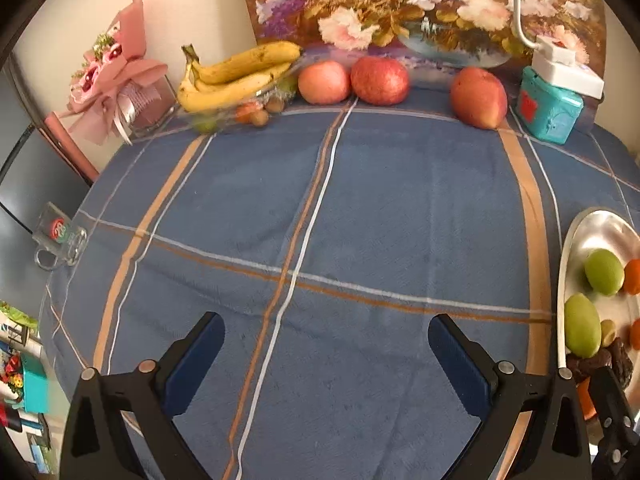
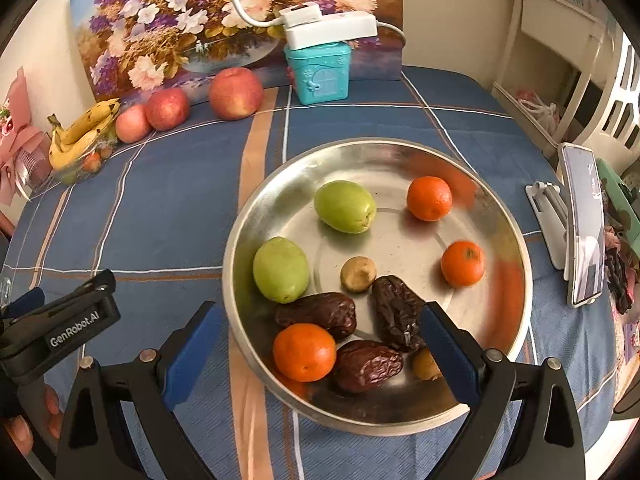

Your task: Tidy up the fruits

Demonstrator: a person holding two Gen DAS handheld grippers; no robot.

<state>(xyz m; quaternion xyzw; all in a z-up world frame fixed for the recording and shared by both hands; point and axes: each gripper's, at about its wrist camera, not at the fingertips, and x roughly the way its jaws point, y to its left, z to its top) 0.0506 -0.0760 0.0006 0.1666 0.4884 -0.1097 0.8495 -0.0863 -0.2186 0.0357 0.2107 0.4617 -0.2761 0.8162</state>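
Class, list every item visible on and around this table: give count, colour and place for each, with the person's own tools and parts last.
Metal plate: one, silver, right.
Green fruits: two, in plate.
Oranges: three, in plate.
Dates: three, dark brown, in plate.
Small brown fruits: two, in plate.
Apples: three, red, far edge.
Bananas: one bunch, yellow, far left.
Teal box: one, far edge.
Phone: one, on stand, right.
Bouquet: one, pink, far left.
Left gripper: jaws open.
Right gripper: jaws open, over plate.

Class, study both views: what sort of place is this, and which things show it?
Probably a home dining room: a table under a blue plaid cloth, a flower painting leaning on the wall, and a steel plate of fruit.
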